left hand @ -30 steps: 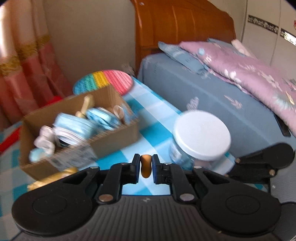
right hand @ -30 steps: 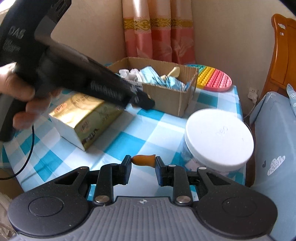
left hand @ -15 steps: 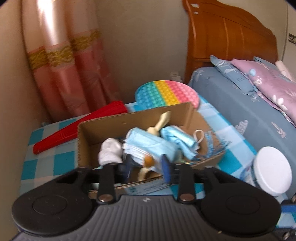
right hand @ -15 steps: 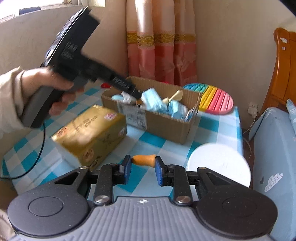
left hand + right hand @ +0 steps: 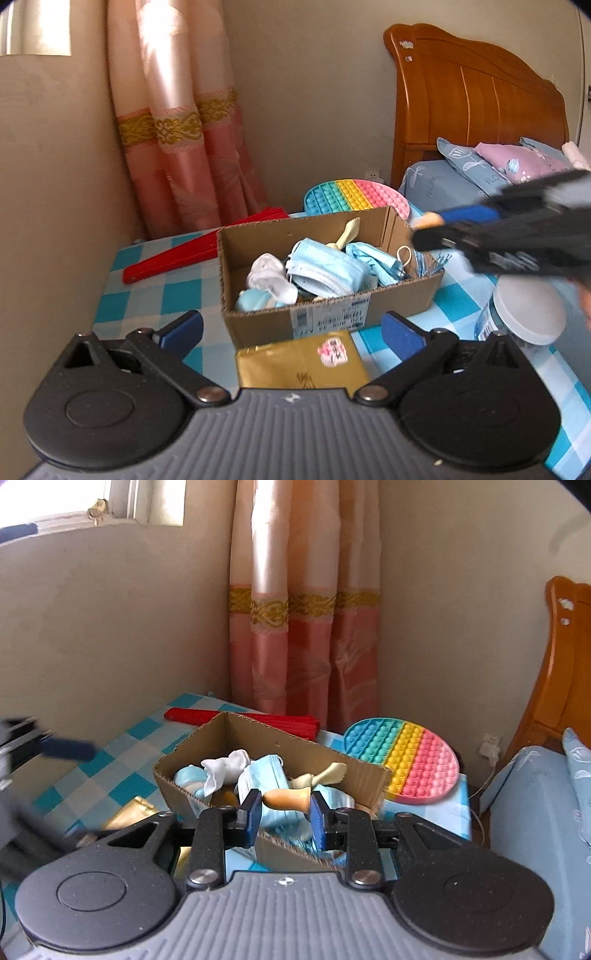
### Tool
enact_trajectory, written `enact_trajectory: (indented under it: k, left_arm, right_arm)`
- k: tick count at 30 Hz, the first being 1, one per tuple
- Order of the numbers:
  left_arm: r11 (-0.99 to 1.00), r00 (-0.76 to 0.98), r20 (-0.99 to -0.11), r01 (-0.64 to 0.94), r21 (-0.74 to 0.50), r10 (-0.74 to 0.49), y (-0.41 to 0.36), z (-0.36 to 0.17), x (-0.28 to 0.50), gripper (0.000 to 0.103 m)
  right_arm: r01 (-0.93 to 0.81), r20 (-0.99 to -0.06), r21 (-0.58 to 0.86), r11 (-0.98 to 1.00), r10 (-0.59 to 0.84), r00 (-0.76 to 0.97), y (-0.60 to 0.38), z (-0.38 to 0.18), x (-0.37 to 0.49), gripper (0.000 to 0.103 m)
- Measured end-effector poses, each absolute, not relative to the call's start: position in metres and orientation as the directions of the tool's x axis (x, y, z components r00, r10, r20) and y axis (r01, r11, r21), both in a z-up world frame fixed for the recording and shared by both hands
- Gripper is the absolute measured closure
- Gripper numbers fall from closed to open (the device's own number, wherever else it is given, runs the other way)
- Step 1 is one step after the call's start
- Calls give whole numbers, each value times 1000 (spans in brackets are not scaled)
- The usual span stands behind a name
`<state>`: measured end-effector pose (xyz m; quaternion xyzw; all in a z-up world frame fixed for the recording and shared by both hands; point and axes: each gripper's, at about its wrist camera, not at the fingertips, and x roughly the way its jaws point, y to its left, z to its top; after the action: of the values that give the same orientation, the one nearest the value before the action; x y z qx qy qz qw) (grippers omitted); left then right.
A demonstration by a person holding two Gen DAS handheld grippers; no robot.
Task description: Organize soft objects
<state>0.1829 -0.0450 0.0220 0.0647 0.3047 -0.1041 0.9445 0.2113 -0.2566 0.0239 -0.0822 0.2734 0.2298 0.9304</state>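
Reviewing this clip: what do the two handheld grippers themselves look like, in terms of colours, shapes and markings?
Both look alike. The left gripper and right gripper each have a grey ribbed body with a small white emblem, flanked by two black speckled rounded lobes with circular recesses. Black linkage arms with silver pivot bolts carry flat blue pads. No cable or sleeve shows clearly now.

Left gripper at the frame's bottom, ribbed grey housing with a small white logo, 2 black speckled round discs, black linkage arms, silver rivets, blue fingertip pads, right gripper of matching build
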Motion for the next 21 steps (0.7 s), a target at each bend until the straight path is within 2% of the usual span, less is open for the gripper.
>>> enact_trajectory:
  k: [1,2,3,4,6,15,21]
  left_arm:
    - [970,795,-585,236,60,-157,-44,22,178,1]
    - [969,797,-582,239,61,-160,-44,23,175,1]
    - [969,799,-579,241,60,-163,-43,24,172,1]
    - [969,800,-577,241,59,-165,-42,25,169,1]
    - [970,808,-567,236,57,-163,-39,27,165,1]
    - [985,817,-561,172,19,-132,-28,35,159,1]
    - [995,765,-638,97,-12,-82,-27,37,154,1]
  right_arm:
    - [-471,-557,-31,881,377,740,-253,23,218,48]
    - [-467,-564,-37,883,368,739,-250,21,222,35]
    - [-461,-559,-42,887,361,746,-248,20,224,15]
    - [-453,-543,-41,891,361,758,-248,19,223,2]
    - [-456,-529,-19,890,378,760,-249,19,220,0]
    - [-378,-605,-21,925,289,741,-249,25,188,0]
    - [-273,-650,-34,962,186,737,-246,30,154,0]
